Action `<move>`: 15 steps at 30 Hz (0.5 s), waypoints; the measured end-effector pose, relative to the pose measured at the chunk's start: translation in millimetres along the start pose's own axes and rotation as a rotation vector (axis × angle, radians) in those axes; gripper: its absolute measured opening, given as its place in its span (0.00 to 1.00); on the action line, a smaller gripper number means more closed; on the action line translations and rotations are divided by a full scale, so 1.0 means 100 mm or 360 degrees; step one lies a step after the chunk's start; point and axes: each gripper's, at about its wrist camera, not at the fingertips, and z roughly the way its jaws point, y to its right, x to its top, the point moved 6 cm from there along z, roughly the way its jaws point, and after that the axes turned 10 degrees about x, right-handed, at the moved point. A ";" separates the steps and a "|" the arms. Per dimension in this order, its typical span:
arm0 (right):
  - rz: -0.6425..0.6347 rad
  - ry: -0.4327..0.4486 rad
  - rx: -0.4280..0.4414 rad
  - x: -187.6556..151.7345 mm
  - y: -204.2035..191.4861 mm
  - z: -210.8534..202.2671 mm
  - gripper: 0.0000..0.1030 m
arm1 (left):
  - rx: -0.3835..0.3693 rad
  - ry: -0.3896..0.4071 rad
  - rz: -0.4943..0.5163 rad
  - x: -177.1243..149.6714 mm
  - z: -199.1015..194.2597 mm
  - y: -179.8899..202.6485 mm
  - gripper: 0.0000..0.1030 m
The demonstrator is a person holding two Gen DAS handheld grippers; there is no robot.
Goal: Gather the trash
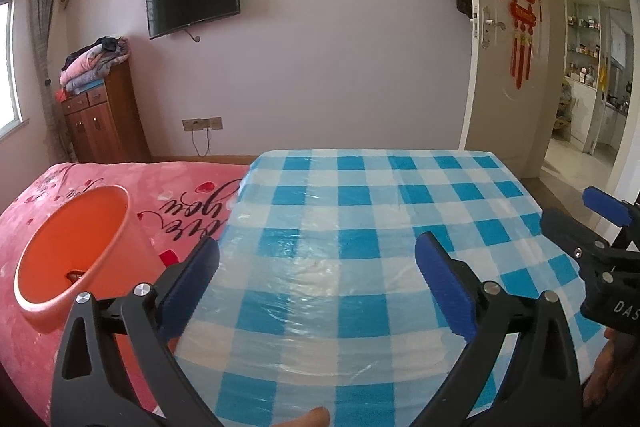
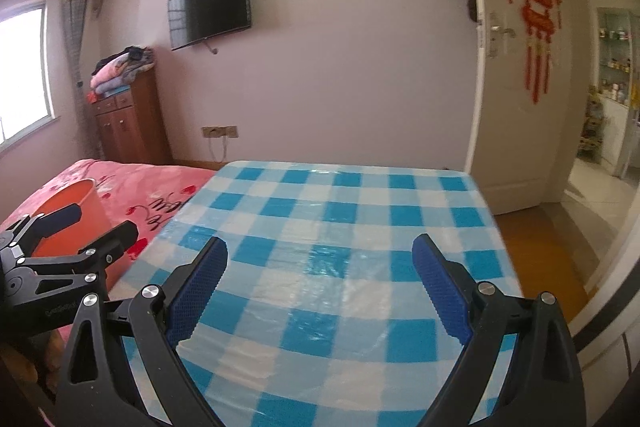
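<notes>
Nearest: left gripper (image 1: 318, 291) and right gripper (image 2: 320, 291) both hang w/ fingers spread wide, nothing between them, over the blue-check plastic tablecloth (image 1: 360, 227), which shows no loose trash. Left of the table, on the pink bedspread (image 1: 192, 195), stands an orange plastic bin (image 1: 76, 247), upright, w/ a small dark scrap at its bottom; type not discernible. Judged light, rigid, smooth-walled; best gripped at the rim.

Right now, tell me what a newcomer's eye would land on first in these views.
The blue-and-white checked tablecloth fills the foreground under both open grippers, left and right. To its left, an orange bin sits on the pink bedspread. A red hanging ornament stands out on the open door at right.
</notes>
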 end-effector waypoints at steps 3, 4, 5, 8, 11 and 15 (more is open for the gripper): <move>0.0005 0.0014 -0.0046 -0.06 0.09 -0.08 0.90 | -0.0058 -0.0003 -0.0026 -0.03 -0.04 0.09 0.96; 0.0008 0.0018 -0.0055 -0.07 0.12 -0.10 0.90 | -0.0070 -0.0004 -0.0029 -0.03 -0.05 0.11 0.96; 0.0012 0.0026 -0.0070 -0.09 0.15 -0.13 0.90 | -0.0082 -0.0004 -0.0029 -0.04 -0.06 0.14 0.96; 0.0023 0.0046 -0.0106 -0.13 0.22 -0.21 0.90 | -0.0085 0.0012 -0.0020 -0.06 -0.10 0.22 0.96; 0.0037 0.0068 -0.0137 -0.16 0.30 -0.29 0.90 | -0.0093 0.0033 -0.0011 -0.06 -0.17 0.29 0.96; 0.0054 0.0084 -0.0159 -0.19 0.37 -0.37 0.90 | -0.0128 0.0043 -0.0006 -0.07 -0.22 0.39 0.96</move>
